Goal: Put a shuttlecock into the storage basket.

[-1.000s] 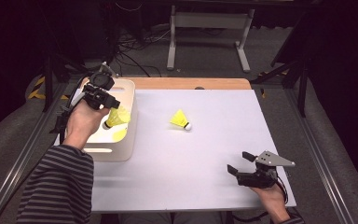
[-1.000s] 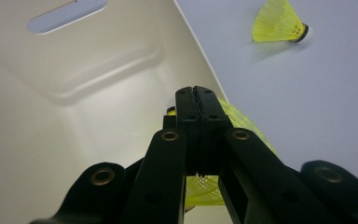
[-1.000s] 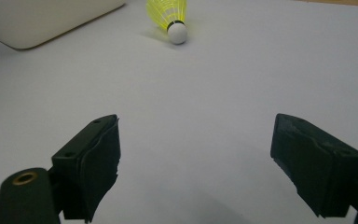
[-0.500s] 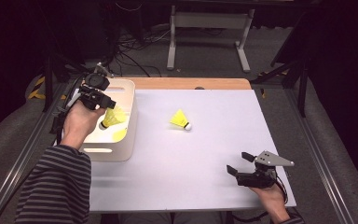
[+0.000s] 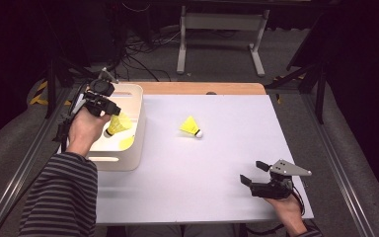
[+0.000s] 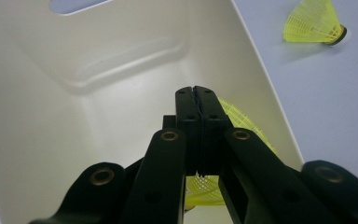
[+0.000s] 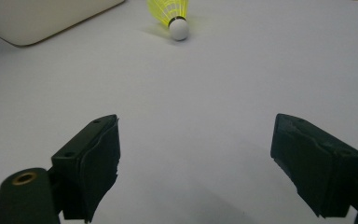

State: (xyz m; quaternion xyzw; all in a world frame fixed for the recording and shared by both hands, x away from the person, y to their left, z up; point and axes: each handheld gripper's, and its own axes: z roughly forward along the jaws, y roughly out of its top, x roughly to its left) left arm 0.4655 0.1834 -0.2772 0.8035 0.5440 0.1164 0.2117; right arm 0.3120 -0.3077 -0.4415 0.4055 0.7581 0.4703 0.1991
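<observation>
At the far left of the surface (image 5: 187, 173), our left tool (image 5: 109, 109) hangs over the white bin (image 5: 139, 127), its jaws fully closed on the net skirt of a yellow shuttlecock (image 5: 117, 124). It looks feather-light and springy, easily crushed; the cork tip offers firmer purchase. A second shuttlecock (image 5: 191, 127) lies mid-surface. Our right tool (image 5: 254, 173) rests near right, jaws wide, empty.

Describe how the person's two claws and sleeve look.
Both claws are black. The left claw has brass-coloured rivets on its linkage, and a dark cable trails from it. The right claw carries a grey three-cornered plate on top. The left sleeve has dark and grey stripes.
</observation>
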